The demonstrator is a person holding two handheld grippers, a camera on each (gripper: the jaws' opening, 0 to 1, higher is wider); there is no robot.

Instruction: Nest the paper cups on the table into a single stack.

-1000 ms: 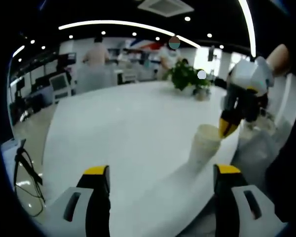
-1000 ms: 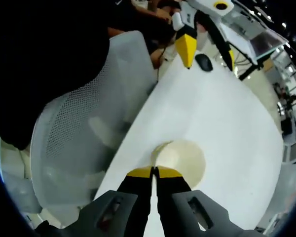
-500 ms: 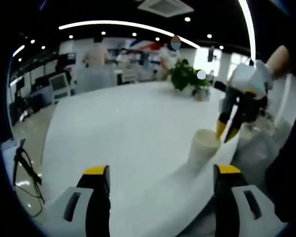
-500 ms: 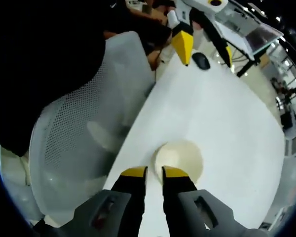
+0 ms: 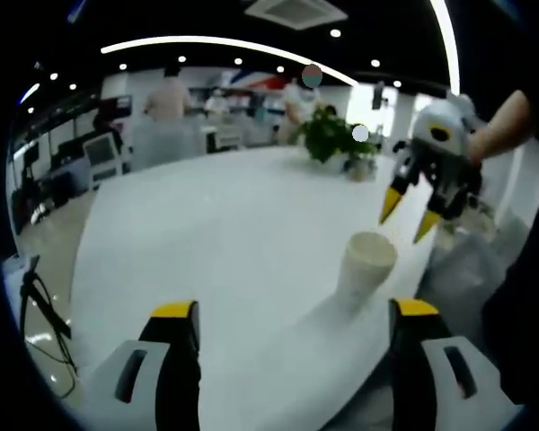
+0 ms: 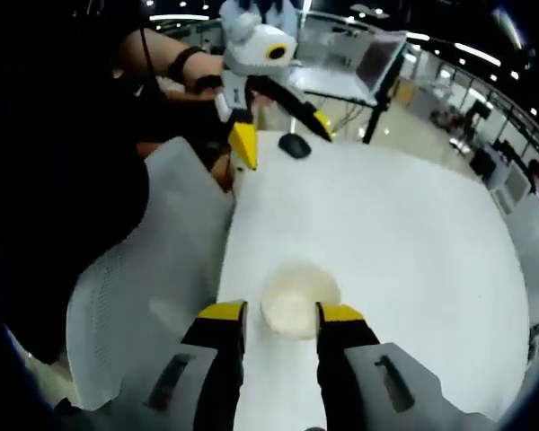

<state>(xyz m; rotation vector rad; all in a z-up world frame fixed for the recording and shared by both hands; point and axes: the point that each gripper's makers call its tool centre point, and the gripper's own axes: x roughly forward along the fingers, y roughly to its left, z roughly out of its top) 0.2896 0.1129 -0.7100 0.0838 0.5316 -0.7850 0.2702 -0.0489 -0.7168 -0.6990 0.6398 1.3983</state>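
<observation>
A cream paper cup [image 5: 364,265] stands upright near the edge of the white table [image 5: 225,224]. In the left gripper view my right gripper [image 5: 408,215] hangs open just above and behind the cup, touching nothing. My left gripper [image 5: 294,310] is open low over the table with nothing between its jaws. From the right gripper view I look down into the cup [image 6: 296,299], which sits just beyond my open right gripper [image 6: 281,312]. Across the table [image 6: 413,233], a hand holds the left gripper [image 6: 283,135], which is open.
A potted plant [image 5: 332,139] stands at the table's far side, and people [image 5: 169,94] stand in the office behind it. A grey mesh chair [image 6: 144,296] sits against the table edge beside the cup. A black mouse [image 6: 295,145] lies near the left gripper.
My right gripper, shut at the cup's rim a second ago, has opened, let go and risen above the cup. The left gripper has stayed open in place.
</observation>
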